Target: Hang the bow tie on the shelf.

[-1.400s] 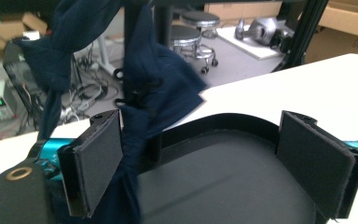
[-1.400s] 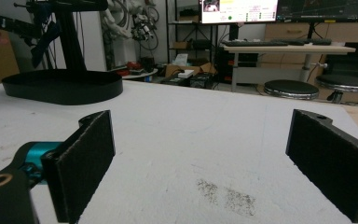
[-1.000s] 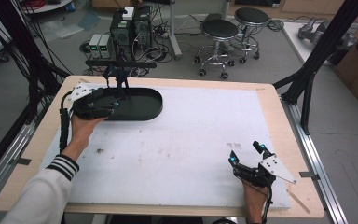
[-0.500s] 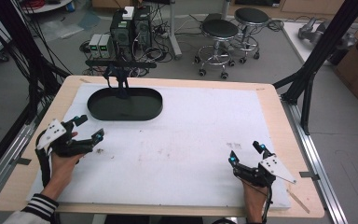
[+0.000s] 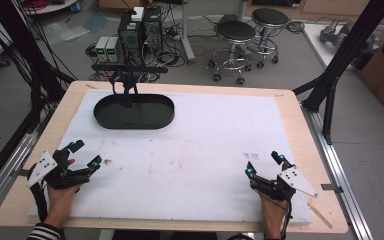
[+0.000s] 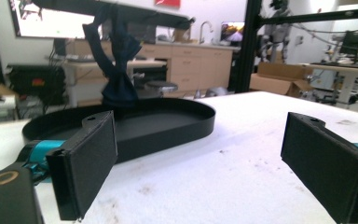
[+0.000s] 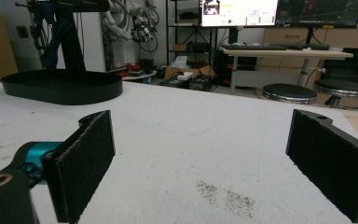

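A black oval tray point(image 5: 105, 117) sits at the back left of the white table, with a black T-shaped stand point(image 5: 128, 70) rising from it. A dark blue bow tie point(image 5: 122, 79) hangs from the stand's crossbar; the left gripper view shows the bow tie point(image 6: 116, 56) above the tray point(image 6: 168, 122). My left gripper point(image 5: 85, 153) rests near the front left edge, open and holding nothing. At the front right my right gripper point(image 5: 264, 163) also stands open with nothing between its jaws. The right gripper view has the tray point(image 7: 63, 86) far off to the left.
The white mat point(image 5: 205, 145) covers most of the wooden table and has faint dark smudges point(image 7: 226, 196) near the middle and front. Beyond the far edge stand computer towers point(image 5: 140, 30) and two stools point(image 5: 237, 35). Black frame posts point(image 5: 340, 55) rise at the right.
My left gripper has drawn back from the tray at the back left to the front left edge, and it now stands open. The right gripper has stayed in place.
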The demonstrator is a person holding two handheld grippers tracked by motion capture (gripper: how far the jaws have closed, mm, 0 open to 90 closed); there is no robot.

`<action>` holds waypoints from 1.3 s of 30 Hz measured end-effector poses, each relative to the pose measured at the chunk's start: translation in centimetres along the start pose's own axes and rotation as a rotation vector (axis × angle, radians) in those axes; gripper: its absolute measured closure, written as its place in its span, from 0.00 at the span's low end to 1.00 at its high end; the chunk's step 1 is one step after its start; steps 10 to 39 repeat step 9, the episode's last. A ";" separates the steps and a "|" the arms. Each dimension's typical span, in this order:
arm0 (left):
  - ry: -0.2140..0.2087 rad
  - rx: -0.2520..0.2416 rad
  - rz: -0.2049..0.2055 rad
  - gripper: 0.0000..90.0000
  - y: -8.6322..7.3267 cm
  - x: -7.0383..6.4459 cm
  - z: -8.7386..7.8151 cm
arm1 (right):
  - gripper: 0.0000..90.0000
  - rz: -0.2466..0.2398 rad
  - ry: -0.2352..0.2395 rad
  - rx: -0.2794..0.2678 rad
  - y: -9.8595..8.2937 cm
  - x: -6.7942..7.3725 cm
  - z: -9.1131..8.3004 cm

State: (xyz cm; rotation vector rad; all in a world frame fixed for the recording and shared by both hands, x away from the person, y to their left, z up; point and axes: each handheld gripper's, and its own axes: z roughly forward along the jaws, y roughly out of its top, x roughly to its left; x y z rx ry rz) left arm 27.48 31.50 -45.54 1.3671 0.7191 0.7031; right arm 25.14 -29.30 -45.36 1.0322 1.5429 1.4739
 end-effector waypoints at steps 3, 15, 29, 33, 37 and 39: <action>0.005 0.012 0.035 0.13 0.0 -0.4 0.1 | 0.08 0.003 -0.001 0.001 0.0 0.0 0.0; 0.009 0.019 0.043 0.13 0.0 -0.4 0.2 | 0.08 0.004 -0.002 -0.015 -0.1 0.0 -0.1; 0.009 0.019 0.043 0.13 0.0 -0.4 0.2 | 0.08 0.004 -0.002 -0.015 -0.1 0.0 -0.1; 0.009 0.019 0.043 0.13 0.0 -0.4 0.2 | 0.08 0.004 -0.002 -0.015 -0.1 0.0 -0.1; 0.009 0.019 0.043 0.13 0.0 -0.4 0.2 | 0.08 0.004 -0.002 -0.015 -0.1 0.0 -0.1; 0.009 0.019 0.043 0.13 0.0 -0.4 0.2 | 0.08 0.004 -0.002 -0.015 -0.1 0.0 -0.1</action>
